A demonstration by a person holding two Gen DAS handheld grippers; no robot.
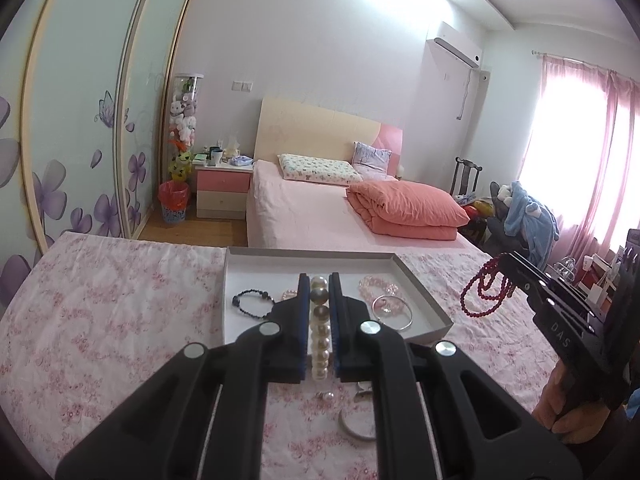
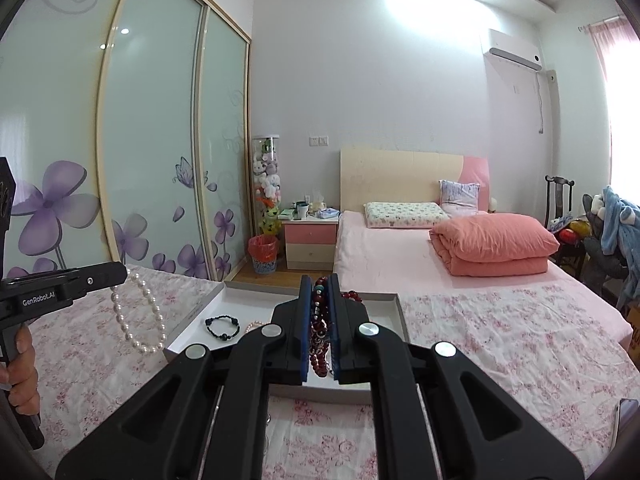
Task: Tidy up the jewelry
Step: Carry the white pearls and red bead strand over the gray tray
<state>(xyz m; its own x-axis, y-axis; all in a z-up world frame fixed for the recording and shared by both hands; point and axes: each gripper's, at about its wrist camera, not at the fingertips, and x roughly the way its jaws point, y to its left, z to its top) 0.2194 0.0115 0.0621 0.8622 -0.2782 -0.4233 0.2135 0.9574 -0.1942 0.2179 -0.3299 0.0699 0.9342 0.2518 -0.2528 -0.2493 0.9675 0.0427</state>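
Observation:
My left gripper is shut on a white pearl necklace, held above a shallow white tray; the necklace hangs as a loop in the right wrist view. My right gripper is shut on a dark red bead necklace, which dangles right of the tray in the left wrist view. In the tray lie a black bead bracelet, a pink crystal bracelet and a silver bangle.
The tray rests on a table with a pink floral cloth. A loose pearl piece and a grey ring lie on the cloth under my left gripper. A bed stands behind, sliding wardrobe doors to the left.

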